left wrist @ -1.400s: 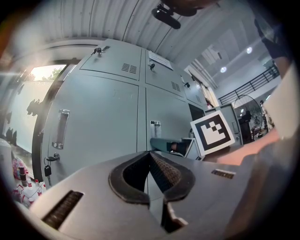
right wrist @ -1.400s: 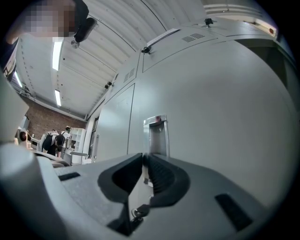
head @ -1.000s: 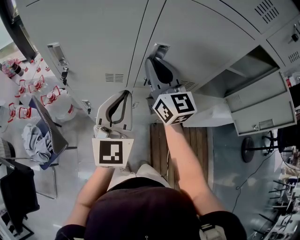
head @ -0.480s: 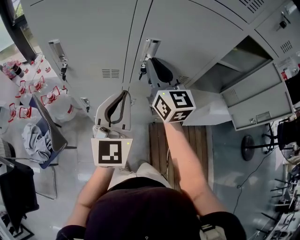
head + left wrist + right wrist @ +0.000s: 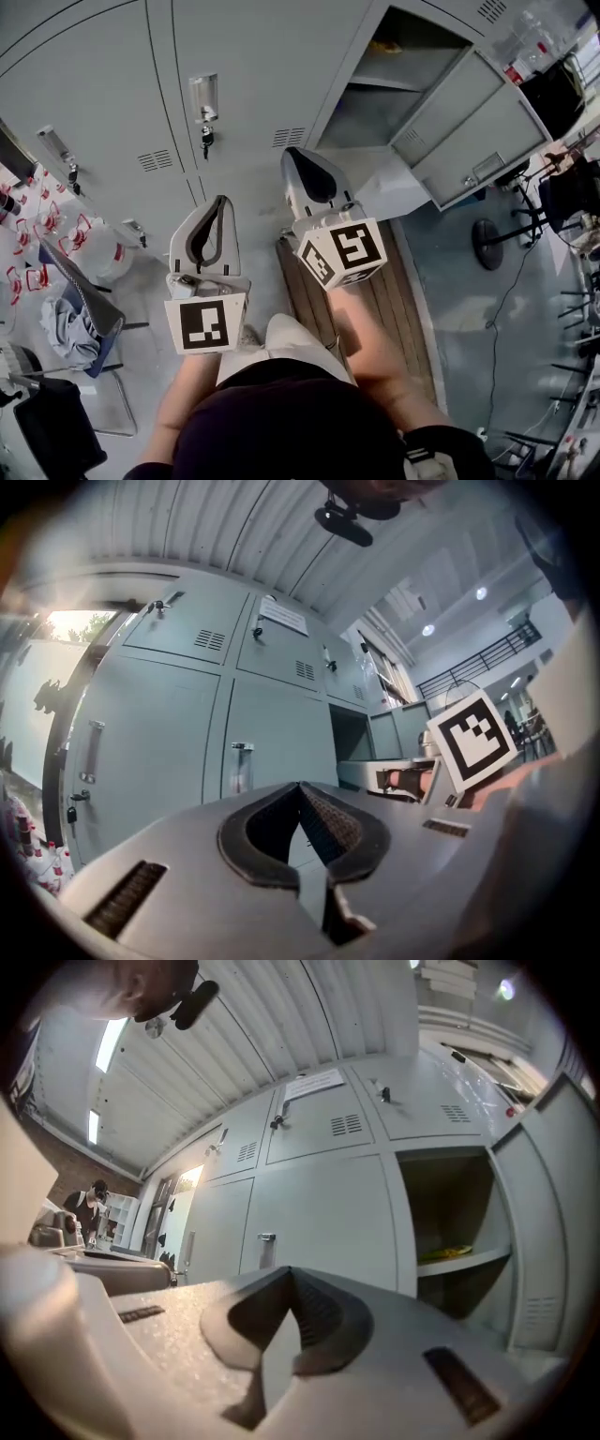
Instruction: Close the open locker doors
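Observation:
A grey locker bank fills the far side. One locker [image 5: 380, 89] stands open, its door [image 5: 469, 131] swung out to the right. My right gripper [image 5: 289, 153] is below and left of that opening, apart from it. Its jaws have just been closing and are shut, with nothing between them. My left gripper [image 5: 221, 200] is further left, shut and empty, facing a closed door with a handle [image 5: 203, 98]. The right gripper view shows the open locker [image 5: 450, 1222], its shelf with a yellow item [image 5: 448, 1252] and its door [image 5: 562, 1222]. The left gripper view shows that locker [image 5: 349, 742] at right.
Water jugs with red handles [image 5: 37, 253] and a chair with cloth [image 5: 80, 323] stand at the left. A wooden floor board [image 5: 384, 291] lies under my right arm. A round chair base [image 5: 487, 230] and a cable lie on the floor at right.
My right gripper has come away from the closed door's handle. Both grippers have shifted right along the lockers, so the open locker now sits nearer, ahead and to the right.

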Motion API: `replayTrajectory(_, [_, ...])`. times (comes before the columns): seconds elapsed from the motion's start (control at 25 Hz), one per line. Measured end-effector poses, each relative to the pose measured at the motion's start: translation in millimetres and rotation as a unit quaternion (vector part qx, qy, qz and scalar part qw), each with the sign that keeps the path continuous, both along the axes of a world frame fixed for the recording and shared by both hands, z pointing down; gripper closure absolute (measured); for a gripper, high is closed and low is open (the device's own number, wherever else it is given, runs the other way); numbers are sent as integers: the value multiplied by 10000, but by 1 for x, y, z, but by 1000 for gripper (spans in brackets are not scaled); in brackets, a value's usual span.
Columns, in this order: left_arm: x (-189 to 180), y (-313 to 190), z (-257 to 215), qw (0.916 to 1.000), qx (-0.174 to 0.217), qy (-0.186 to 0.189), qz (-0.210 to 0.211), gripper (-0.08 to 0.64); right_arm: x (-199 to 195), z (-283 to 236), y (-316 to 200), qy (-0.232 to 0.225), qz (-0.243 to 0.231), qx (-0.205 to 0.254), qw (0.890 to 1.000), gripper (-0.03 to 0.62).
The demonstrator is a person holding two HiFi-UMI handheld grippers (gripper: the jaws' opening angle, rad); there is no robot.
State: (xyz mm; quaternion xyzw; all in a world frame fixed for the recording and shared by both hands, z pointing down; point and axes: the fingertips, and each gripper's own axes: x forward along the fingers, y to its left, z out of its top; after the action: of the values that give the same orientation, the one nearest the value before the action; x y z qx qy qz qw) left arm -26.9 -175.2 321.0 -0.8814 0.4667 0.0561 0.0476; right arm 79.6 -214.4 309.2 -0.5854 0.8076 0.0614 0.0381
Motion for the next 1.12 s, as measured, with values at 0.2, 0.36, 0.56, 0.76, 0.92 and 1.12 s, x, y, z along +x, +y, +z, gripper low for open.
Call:
replayTrajectory(0.2, [56, 22, -7, 9988, -44, 110, 472, 557, 60, -6, 43, 42, 359, 63, 9993, 591])
replayTrajectory(0.36, [98, 36, -9, 9970, -67, 58, 771, 557, 109, -10, 64, -194, 602, 79, 9980, 591])
replayTrajectory(0.56, [163, 49, -14, 9950, 18, -153, 990, 557, 163, -22, 77, -72, 671, 293, 9973, 591])
replayTrajectory(0.76, [250, 63, -25, 9950, 155, -52, 987, 557, 236, -29, 94, 194, 566, 348, 9976, 591])
replayTrajectory(0.92, [317, 78, -40, 9972, 156, 2, 732, 557, 296, -39, 115, 273, 278, 302, 9988, 591])
replayTrajectory(1.12, [390, 102, -78, 9992, 140, -5, 369, 557, 347, -57, 137, 344, -354, 16, 9988, 591])
